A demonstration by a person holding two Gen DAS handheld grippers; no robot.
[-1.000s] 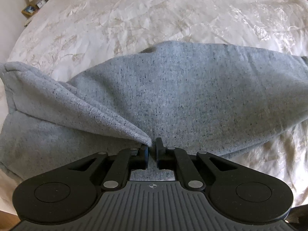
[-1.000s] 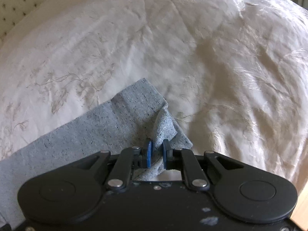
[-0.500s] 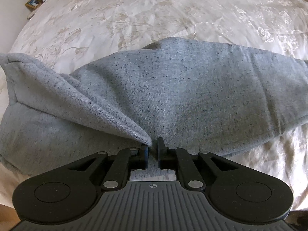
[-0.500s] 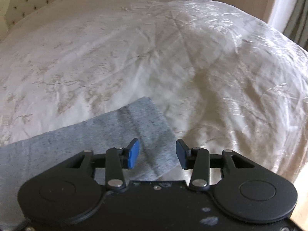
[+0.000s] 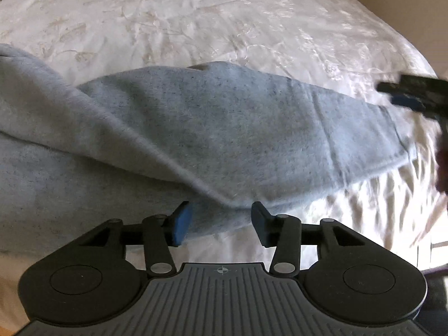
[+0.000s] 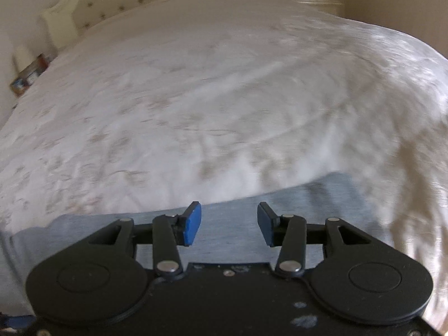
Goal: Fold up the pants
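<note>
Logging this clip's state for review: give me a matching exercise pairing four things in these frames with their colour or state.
Column 1:
1. pants
2. left gripper
3. bedspread
4. finger pads

Column 2:
A. blue
B. open, fingers either side of a fabric edge
C. cream with a floral pattern
D. grey, lying folded on the bed

Pairs: 1-D, 2-B, 3-C, 4-A

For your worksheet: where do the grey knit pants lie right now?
In the left wrist view, the grey knit pants lie across the white embroidered bedspread, just beyond the open left gripper.
</note>
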